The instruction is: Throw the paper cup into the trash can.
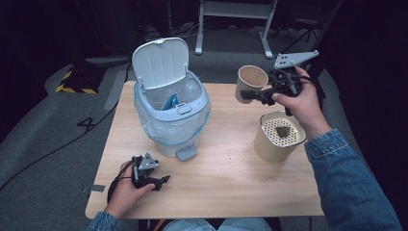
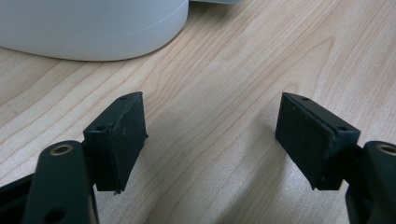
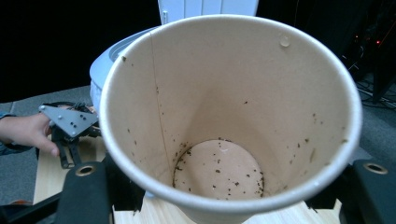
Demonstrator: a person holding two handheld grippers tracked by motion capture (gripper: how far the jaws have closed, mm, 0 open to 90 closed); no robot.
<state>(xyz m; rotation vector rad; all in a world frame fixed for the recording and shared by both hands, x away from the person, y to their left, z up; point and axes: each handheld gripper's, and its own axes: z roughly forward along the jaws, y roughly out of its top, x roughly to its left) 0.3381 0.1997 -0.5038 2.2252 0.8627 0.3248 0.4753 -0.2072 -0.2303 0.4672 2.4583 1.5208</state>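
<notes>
My right gripper [image 1: 253, 94] is shut on a tan paper cup [image 1: 250, 81], held in the air over the table's far right and tipped on its side, mouth toward the camera. In the right gripper view the cup [image 3: 224, 116] sits between the two jaws, and dark specks dot its inside and bottom. A pale blue pedal bin [image 1: 171, 113] with its white lid [image 1: 160, 61] raised and a clear liner stands left of the cup. My left gripper [image 1: 161, 182] rests low at the table's front left, open, with bare wood between its pads [image 2: 121, 135].
A beige round container [image 1: 276, 139] with a perforated insert and a dark lump on top stands on the table [image 1: 216, 178] below my right hand. The bin's base [image 2: 93, 28] is just beyond the left jaws. Metal desk legs [image 1: 235, 19] stand on the floor behind.
</notes>
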